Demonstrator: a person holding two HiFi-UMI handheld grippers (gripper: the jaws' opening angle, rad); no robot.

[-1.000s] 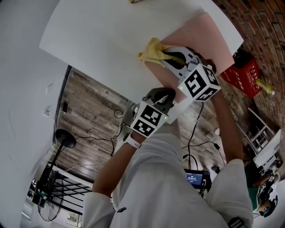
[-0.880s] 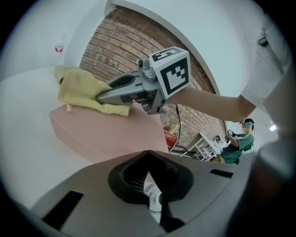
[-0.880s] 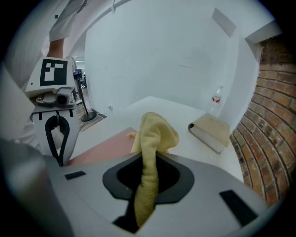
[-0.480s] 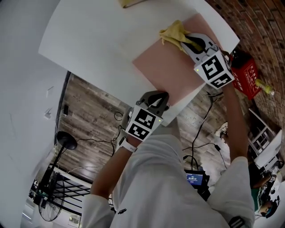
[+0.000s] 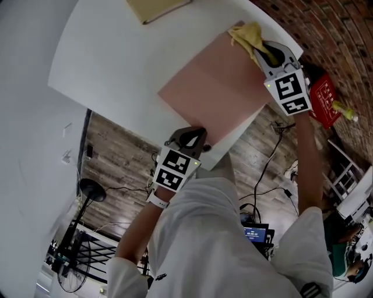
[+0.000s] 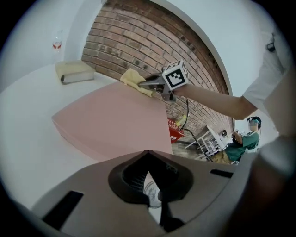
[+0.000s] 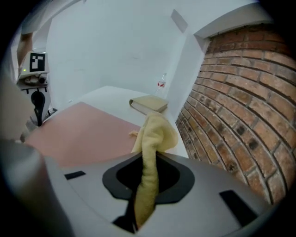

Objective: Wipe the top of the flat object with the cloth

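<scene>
Cloth (image 5: 247,36) is now at the board's (image 5: 215,87) far corner, the one nearest the brick wall (image 7: 240,115); a second ago it was bunched near the board's near corner, and half a second ago it was partway along, so one long stroke has swept it up the wall-side edge of the board. That probably means this strip of the top is wiped, while the wider part toward the middle of the table (image 5: 105,64) looks unvisited in this pass, so the wiping seems part done, with a return stroke the likely next call. The cloth is yellow and soft, crumpled into a loose wad whose free end rests on the board's surface, while a twisted tail runs back into the right gripper (image 5: 267,51), whose jaws are pinched tight on it. The board is pale pink, matte and stiff, a thin rectangular slab lying flat on the white table, with no stain or crumb visible; a faint change of tone crosses its middle. The left gripper (image 5: 189,138) sits just beside the board's near corner, at the table's edge; its jaws meet at the tips with nothing between them, and it has hardly shifted. Beyond the board's far side a tan book (image 5: 157,7) lies on the table, well apart from the cloth.
</scene>
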